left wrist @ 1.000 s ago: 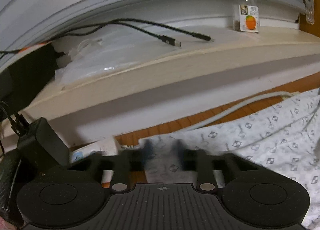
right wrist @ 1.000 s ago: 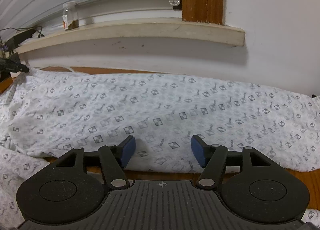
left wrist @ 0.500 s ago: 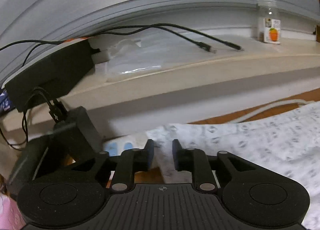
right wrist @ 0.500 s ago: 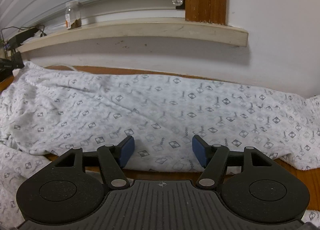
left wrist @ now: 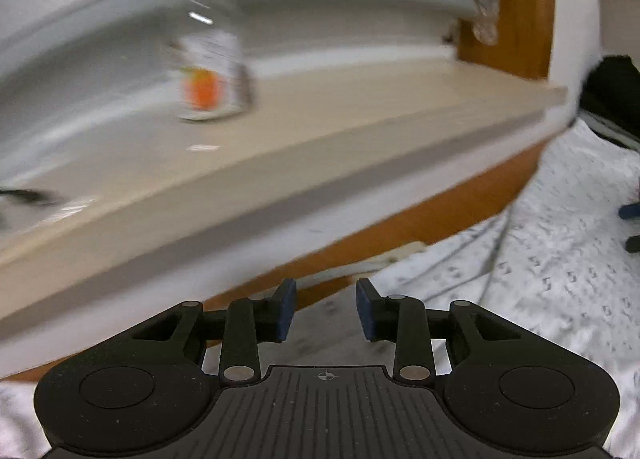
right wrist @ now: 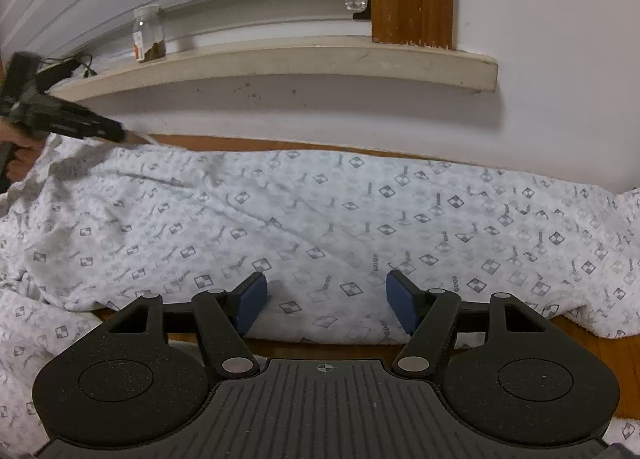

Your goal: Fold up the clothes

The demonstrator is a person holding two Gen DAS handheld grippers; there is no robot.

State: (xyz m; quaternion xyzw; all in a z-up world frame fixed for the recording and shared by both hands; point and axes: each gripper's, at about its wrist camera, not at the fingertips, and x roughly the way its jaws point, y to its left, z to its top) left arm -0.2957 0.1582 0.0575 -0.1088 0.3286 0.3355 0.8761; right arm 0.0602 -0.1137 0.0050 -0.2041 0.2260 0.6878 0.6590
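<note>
Between the left gripper's [left wrist: 325,309] fingers, opening after letting go of the patterned garment's [right wrist: 320,219] far corner, nothing is held, so that end lies spread while the right gripper [right wrist: 326,301] hovers wide and empty over its near edge.

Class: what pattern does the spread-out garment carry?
The garment is white with small grey checkered diamonds, clearest in the right wrist view.

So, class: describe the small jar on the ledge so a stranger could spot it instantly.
Find the long cream ledge under the window blinds, above the patterned garment. Toward its left end stands a clear lidded jar, the only upright thing there, with an orange picture on its label.
</note>
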